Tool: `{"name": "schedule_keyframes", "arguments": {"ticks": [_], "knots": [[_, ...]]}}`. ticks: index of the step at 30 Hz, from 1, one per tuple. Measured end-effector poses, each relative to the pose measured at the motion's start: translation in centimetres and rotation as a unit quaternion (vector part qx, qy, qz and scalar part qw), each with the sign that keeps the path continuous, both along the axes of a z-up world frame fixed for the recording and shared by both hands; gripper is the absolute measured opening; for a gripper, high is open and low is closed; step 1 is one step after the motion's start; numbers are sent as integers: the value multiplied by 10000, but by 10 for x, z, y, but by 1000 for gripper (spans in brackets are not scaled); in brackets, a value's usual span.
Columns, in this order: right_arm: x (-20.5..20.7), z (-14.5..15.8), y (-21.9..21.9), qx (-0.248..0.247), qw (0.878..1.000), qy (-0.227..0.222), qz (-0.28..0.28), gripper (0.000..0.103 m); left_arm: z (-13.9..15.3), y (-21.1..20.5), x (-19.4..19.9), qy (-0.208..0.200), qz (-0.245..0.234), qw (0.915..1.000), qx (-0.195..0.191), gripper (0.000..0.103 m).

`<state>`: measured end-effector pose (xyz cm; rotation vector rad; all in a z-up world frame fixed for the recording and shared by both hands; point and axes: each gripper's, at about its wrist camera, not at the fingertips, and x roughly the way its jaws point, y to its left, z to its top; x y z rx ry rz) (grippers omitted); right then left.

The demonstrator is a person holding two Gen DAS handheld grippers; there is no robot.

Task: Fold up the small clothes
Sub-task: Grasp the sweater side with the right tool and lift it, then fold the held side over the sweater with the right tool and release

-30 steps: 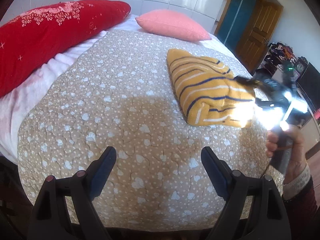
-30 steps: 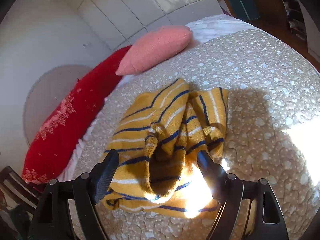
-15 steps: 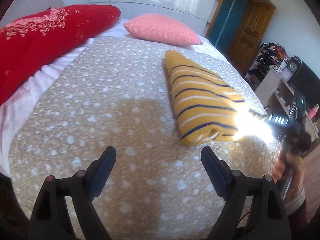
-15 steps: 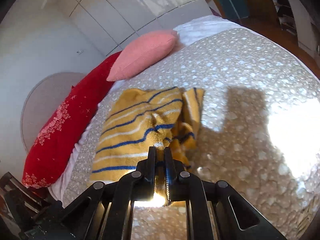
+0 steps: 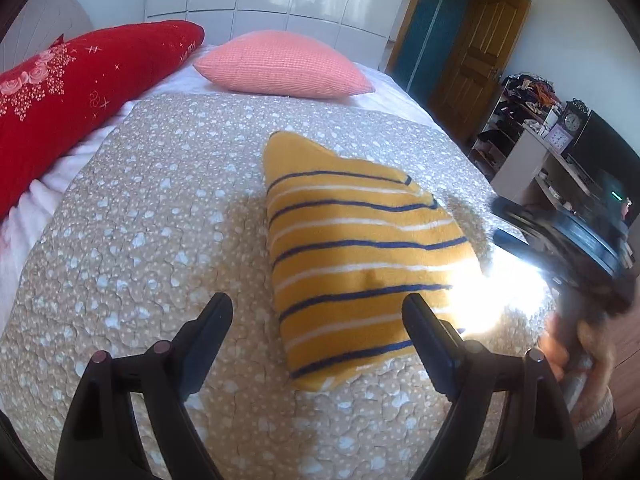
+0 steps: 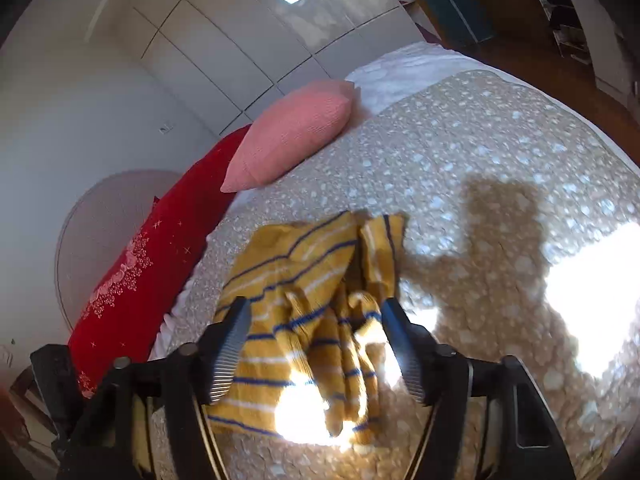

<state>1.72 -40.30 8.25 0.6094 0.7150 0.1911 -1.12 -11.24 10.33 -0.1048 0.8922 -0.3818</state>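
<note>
Left wrist view shows the striped yellow garment lying folded on the bed quilt, ahead and right of the open, empty left claw. Right claw, opening, straddles its bunched edge without pinching. Soft, light knit; pinch a doubled edge. Bare quilt lies left; the bed's edge is near right.

Folded sweater flat on the quilt, right of the bed's middle in the left wrist view. Behind it, at the head of the bed — two pillows side by side, the smaller pillow right of the long pillow. Door and shelves beyond the bed's right edge.
</note>
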Motion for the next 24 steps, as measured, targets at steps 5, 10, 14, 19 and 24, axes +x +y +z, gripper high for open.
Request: {"name": "schedule_keyframes", "arguments": {"ticks": [5, 10, 14, 19, 24], "knots": [[75, -49, 11, 263, 9956, 892, 124, 65, -9, 3, -6, 141, -48, 9998, 98, 86], [62, -32, 4, 875, 9952, 294, 322, 14, -5, 25, 2, 42, 110, 9998, 168, 86], [33, -17, -15, 331, 9992, 107, -201, 8, -12, 33, 22, 155, 261, 9995, 5, 86], [27, -43, -24, -349, 9957, 751, -414, 9, -27, 28, 51, 439, 140, 9973, -579, 86], [17, -42, -40, 448, 9972, 241, -544, 76, -38, 14, 89, 582, -276, 9940, -884, 94]]}}
